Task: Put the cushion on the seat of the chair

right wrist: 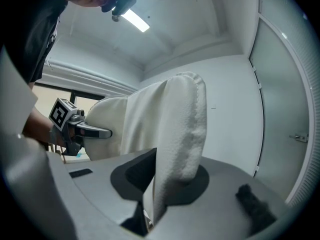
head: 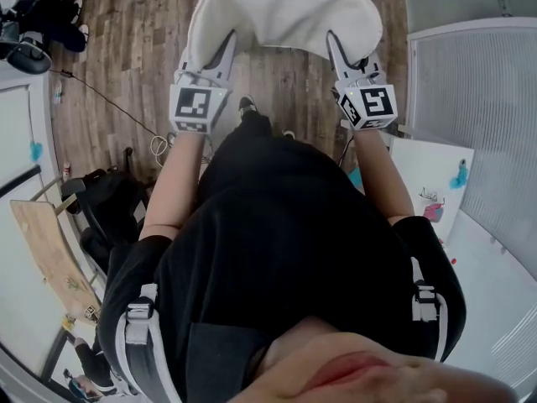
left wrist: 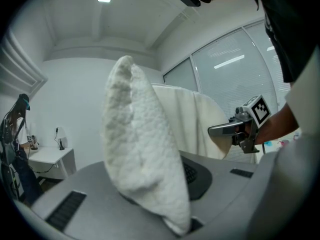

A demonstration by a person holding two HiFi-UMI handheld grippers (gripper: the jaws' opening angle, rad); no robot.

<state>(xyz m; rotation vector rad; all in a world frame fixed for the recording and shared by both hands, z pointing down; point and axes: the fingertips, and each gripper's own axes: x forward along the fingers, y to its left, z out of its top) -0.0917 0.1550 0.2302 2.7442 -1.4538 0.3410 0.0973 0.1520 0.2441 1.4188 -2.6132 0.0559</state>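
I hold a white fleecy cushion (head: 281, 11) in the air over the wooden floor, one gripper on each side of its near edge. My left gripper (head: 228, 44) is shut on the cushion's left edge, and in the left gripper view the cushion (left wrist: 140, 154) stands pinched between its grey jaws (left wrist: 172, 219). My right gripper (head: 333, 45) is shut on the right edge, where the fabric (right wrist: 182, 129) rises out of its jaws (right wrist: 152, 206). Each gripper view shows the other gripper (left wrist: 235, 129) (right wrist: 82, 130) across the cushion. I cannot make out a chair seat in any view.
Wooden plank floor (head: 126, 49) lies below the cushion. A black bag or seat-like thing (head: 109, 204) and a wooden board (head: 50, 259) sit at the left. A frosted glass partition (head: 478, 116) and a white panel (head: 432, 183) stand at the right. A cable (head: 109, 103) runs across the floor.
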